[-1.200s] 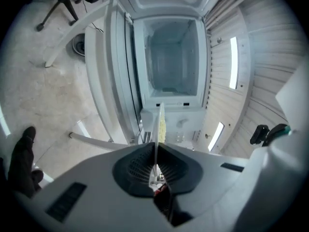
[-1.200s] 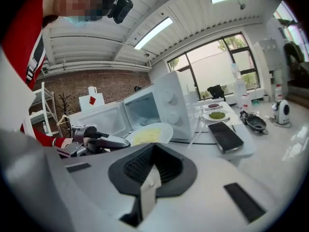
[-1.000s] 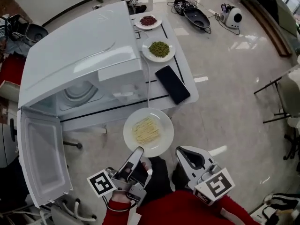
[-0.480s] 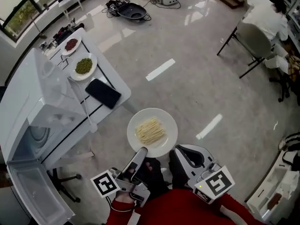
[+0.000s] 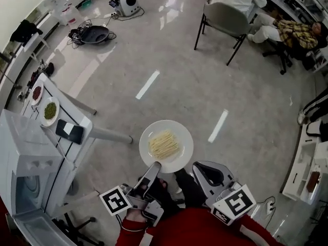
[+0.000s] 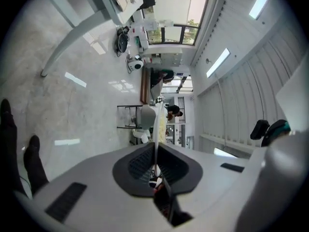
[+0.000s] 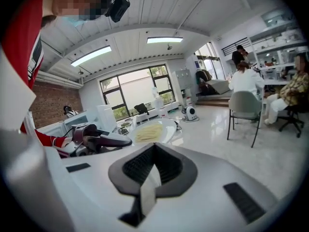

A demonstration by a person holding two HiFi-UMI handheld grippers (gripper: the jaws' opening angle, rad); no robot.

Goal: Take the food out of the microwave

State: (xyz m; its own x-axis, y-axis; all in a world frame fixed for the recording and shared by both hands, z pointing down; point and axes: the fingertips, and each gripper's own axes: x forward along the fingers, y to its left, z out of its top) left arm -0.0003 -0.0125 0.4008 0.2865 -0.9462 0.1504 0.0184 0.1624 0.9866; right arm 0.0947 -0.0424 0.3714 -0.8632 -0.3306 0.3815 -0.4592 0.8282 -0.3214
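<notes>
A white plate (image 5: 166, 146) of pale noodles (image 5: 164, 144) hangs over the floor in the head view. My left gripper (image 5: 153, 167) is shut on its near rim. In the left gripper view the plate (image 6: 156, 124) shows edge-on between the jaws of that gripper (image 6: 155, 154). My right gripper (image 5: 206, 172) stays just right of the plate, shut and empty. The right gripper view shows its own shut tip (image 7: 153, 151), with the plate (image 7: 150, 131) and the left gripper (image 7: 99, 140) beyond. The white microwave (image 5: 24, 160) stands at the far left, its door (image 5: 35, 230) hanging open.
Beside the microwave a white table (image 5: 84, 121) carries a plate of green beans (image 5: 50, 110), a plate of red beans (image 5: 37, 93) and a black phone (image 5: 69, 131). A grey chair (image 5: 226, 18) and seated people are at the top right. A black pan (image 5: 95, 34) lies on the floor.
The head view has swung right, away from the microwave and table, which now sit at the far left edge. The plate stays gripped by my left gripper; the right gripper is unchanged.
</notes>
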